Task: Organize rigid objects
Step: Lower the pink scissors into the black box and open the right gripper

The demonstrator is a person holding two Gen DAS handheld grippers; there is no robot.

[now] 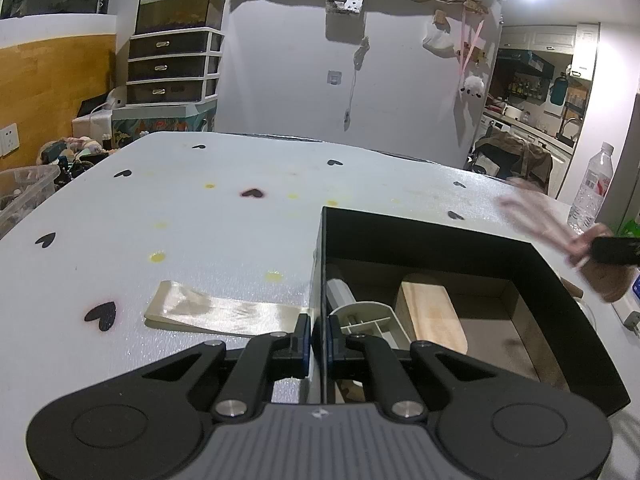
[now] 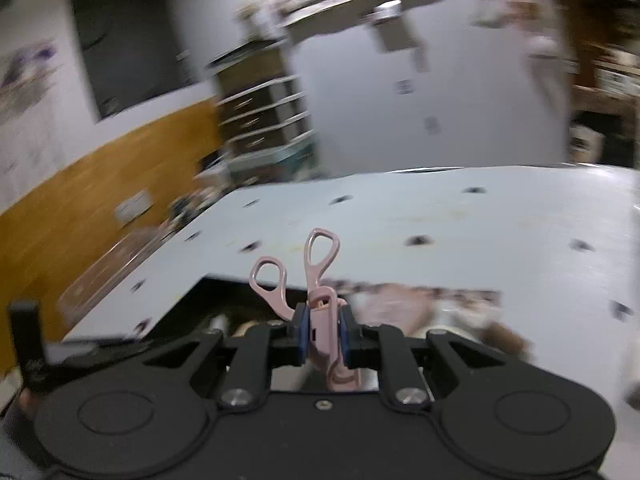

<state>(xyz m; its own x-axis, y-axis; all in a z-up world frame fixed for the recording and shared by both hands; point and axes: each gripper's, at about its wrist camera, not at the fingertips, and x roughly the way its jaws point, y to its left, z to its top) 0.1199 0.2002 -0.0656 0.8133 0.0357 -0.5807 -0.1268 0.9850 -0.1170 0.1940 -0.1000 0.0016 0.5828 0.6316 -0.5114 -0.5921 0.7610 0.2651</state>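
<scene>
My left gripper point(image 1: 319, 330) is shut on the left wall of an open black box point(image 1: 400, 232), one pad outside and one inside. Inside the box lie a wooden board point(image 1: 432, 316) and a grey-white plastic piece point(image 1: 368, 316). My right gripper point(image 2: 323, 322) is shut on a pink eyelash curler point(image 2: 316, 264), whose two loop handles stick up and forward past the pads. It hangs above the table point(image 2: 440, 216) by the box's corner point(image 2: 224, 292). In the left wrist view the curler point(image 1: 532, 212) shows as a pink blur right of the box.
A flat beige strip point(image 1: 216, 312) lies on the heart-patterned table point(image 1: 200, 208) just left of the box. A water bottle point(image 1: 592, 192) stands at the right edge, and a clear bin point(image 1: 24, 196) at the far left. A drawer unit point(image 1: 172, 64) stands behind the table.
</scene>
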